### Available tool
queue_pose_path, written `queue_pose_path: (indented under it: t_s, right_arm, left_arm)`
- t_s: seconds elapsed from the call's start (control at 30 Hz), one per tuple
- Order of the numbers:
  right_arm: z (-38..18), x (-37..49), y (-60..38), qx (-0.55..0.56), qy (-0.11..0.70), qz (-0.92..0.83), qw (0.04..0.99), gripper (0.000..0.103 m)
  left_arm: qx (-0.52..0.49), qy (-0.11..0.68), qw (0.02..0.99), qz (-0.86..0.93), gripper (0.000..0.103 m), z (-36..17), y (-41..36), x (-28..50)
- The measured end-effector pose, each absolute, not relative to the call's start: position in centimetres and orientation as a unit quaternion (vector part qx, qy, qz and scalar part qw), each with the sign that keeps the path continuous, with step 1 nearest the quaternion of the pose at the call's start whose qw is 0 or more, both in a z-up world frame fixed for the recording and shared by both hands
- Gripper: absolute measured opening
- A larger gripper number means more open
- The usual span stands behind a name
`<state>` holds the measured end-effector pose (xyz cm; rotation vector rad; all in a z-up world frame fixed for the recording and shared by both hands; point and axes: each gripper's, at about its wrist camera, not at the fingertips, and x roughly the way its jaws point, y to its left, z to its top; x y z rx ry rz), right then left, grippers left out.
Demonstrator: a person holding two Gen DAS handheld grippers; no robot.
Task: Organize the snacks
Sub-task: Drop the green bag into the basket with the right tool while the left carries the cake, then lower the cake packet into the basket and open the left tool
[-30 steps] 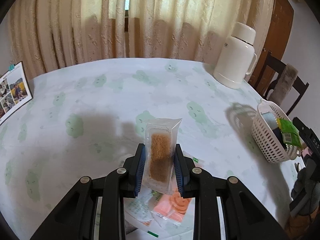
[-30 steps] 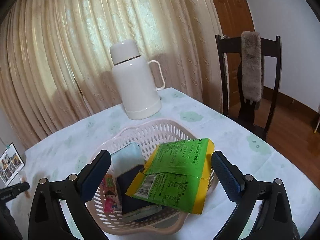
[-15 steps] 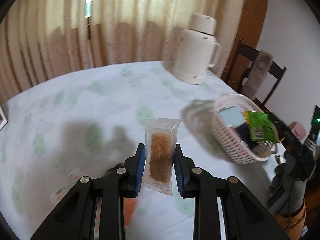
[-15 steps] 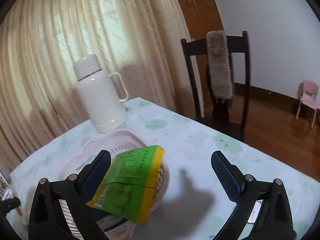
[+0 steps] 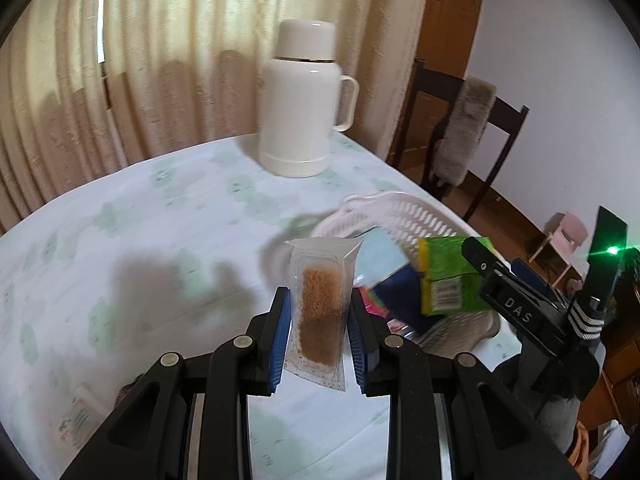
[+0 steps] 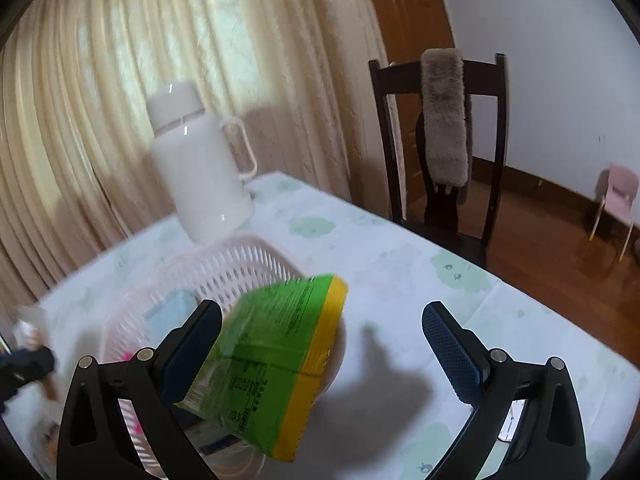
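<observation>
My left gripper [image 5: 320, 300] is shut on a clear packet [image 5: 322, 312] of brown crumbly snack, held upright above the tablecloth. Just to its right stands the white lattice basket [image 5: 400, 210] with a light blue pack [image 5: 380, 256], a dark blue pack and a green-and-yellow packet [image 5: 452, 276] inside. In the right wrist view my right gripper [image 6: 322, 316] stands wide open over the table beside the basket [image 6: 224, 264]. The green-and-yellow packet [image 6: 276, 352] leans over the basket's rim next to the left finger. Nothing sits between the pads.
A white thermos jug [image 5: 304, 100] stands behind the basket by the curtains. A dark chair [image 6: 440, 140] with a grey fur cover is at the table's far edge. One snack packet [image 5: 76, 420] lies at the lower left. A small pink chair [image 6: 620, 192] stands on the floor.
My left gripper has swung right with the clear packet, bringing the basket from far right to close beside it. The right wrist view has turned right, so the basket has slid to its lower left.
</observation>
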<state>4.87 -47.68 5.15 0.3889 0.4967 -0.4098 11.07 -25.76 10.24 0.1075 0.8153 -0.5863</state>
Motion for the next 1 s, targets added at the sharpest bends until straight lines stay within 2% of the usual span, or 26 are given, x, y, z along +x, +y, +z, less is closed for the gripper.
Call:
queue_pose_path:
  t_s: [0.33, 0.37, 0.4, 0.47, 0.77, 1.0]
  right_arm:
    - [5.9, 2.1, -50.1, 0.265, 0.170, -0.238, 0.919, 0.100]
    - [5.9, 2.0, -50.2, 0.268, 0.169, -0.239, 0.918, 0.100]
    - [5.9, 2.1, -50.2, 0.268, 0.169, -0.240, 0.918, 0.100]
    - [5.9, 2.3, -50.1, 0.265, 0.174, -0.238, 0.918, 0.100]
    - [5.8, 2.3, -50.2, 0.257, 0.178, -0.256, 0.915, 0.100]
    - [4.6, 4.5, -49.4, 0.215, 0.246, -0.261, 0.908, 0.100]
  left_arm:
    - [0.047, 0.404, 0.855, -0.322, 0.027, 9.9, -30.5, 11.9]
    - [0.045, 0.405, 0.855, -0.322, 0.039, 9.9, -30.8, 12.0]
    - [0.042, 0.406, 0.855, -0.322, 0.059, 9.9, -30.9, 12.1]
    - [0.027, 0.402, 0.857, -0.321, 0.072, 9.9, -30.7, 12.3]
    - [0.020, 0.406, 0.867, -0.288, 0.072, 9.7, -28.4, 12.7]
    - [0.009, 0.410, 0.870, -0.272, 0.072, 9.5, -26.4, 12.6]
